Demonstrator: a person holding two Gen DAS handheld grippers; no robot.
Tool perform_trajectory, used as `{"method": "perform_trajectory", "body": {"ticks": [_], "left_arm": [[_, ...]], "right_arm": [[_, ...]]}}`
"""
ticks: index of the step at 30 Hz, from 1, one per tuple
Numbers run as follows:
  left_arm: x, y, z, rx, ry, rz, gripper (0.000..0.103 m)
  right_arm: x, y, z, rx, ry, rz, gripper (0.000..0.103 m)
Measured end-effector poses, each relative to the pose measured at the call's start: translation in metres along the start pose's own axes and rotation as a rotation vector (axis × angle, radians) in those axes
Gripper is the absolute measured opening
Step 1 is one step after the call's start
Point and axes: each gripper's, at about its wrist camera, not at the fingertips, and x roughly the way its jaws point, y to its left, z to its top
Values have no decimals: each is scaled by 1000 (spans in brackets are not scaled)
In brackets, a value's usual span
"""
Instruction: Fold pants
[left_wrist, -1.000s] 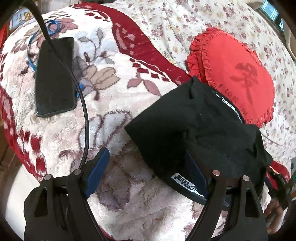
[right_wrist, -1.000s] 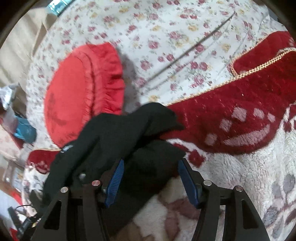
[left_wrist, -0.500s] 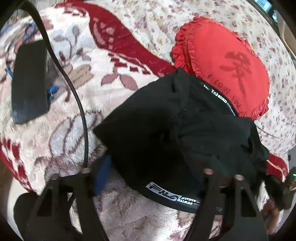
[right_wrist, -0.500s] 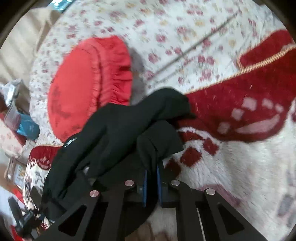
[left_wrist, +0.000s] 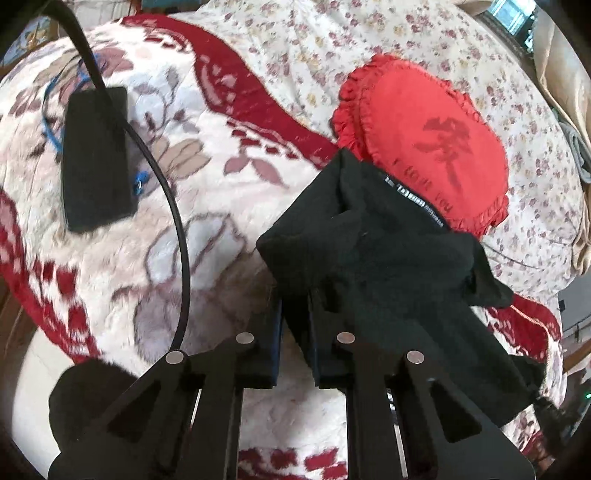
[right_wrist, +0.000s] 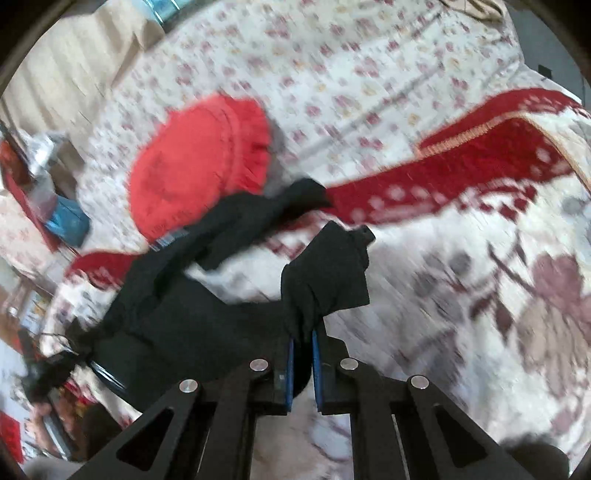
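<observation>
Black pants (left_wrist: 388, 258) lie bunched on a white and red floral blanket (left_wrist: 207, 236), partly lifted. My left gripper (left_wrist: 295, 332) is shut on a near corner of the pants. My right gripper (right_wrist: 303, 343) is shut on another fold of the same pants (right_wrist: 325, 280) and holds it above the blanket (right_wrist: 480, 295). A waistband with white lettering shows by the cushion in the left wrist view (left_wrist: 410, 199).
A red frilled heart cushion (left_wrist: 428, 147) lies just beyond the pants; it also shows in the right wrist view (right_wrist: 199, 162). A black phone (left_wrist: 96, 158) and a black cable (left_wrist: 177, 229) lie on the blanket at left. The bed edge is near, lower left.
Both grippers went from open to shut on the pants. The right gripper has lifted its fold up off the blanket; the left closed on the near corner.
</observation>
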Motion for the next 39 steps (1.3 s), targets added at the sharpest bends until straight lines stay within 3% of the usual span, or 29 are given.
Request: {"method": "perform_trajectory", "body": {"ticks": [2, 4, 7, 12, 14, 19, 21, 22, 23, 25, 30, 32, 34, 36, 38, 39], "left_arm": [[4, 1, -5, -3, 26, -3, 12], [2, 0, -9, 6, 32, 16, 12], [-8, 2, -9, 26, 3, 53, 12], [-23, 7, -3, 31, -30, 62, 22], [-25, 2, -3, 52, -32, 62, 22], [-16, -23, -6, 130, -8, 54, 22], [-10, -31, -7, 145, 13, 42, 22], [-6, -37, -9, 157, 28, 33, 22], [-5, -42, -9, 165, 33, 30, 22], [-3, -50, -11, 186, 33, 28, 22], [6, -66, -10, 208, 37, 28, 22], [13, -70, -12, 219, 35, 37, 22], [23, -72, -16, 231, 48, 54, 32], [36, -71, -22, 234, 92, 54, 37], [41, -71, -24, 238, 107, 58, 37], [42, -71, -24, 240, 109, 53, 40]], "right_arm": [[21, -20, -7, 64, 79, -79, 13], [29, -33, -11, 103, 115, -147, 28], [13, -35, -6, 76, 57, -207, 39], [-15, -30, 10, 7, -45, -344, 44], [-14, -31, 16, -1, -41, -345, 45], [21, -40, 27, 44, 19, -206, 45], [39, -38, 31, 25, 47, -146, 36], [45, -36, 33, 9, 56, -122, 14], [48, -31, 35, -17, 58, -118, 7], [44, -14, 44, -107, 19, -130, 6], [52, -14, 65, -134, -33, -228, 6], [70, -20, 65, -123, 23, -246, 6], [80, -26, 61, -114, 78, -275, 6], [74, -28, 60, -92, 60, -278, 15], [58, -20, 66, -84, 14, -278, 39], [52, -16, 69, -88, -10, -254, 43]]}}
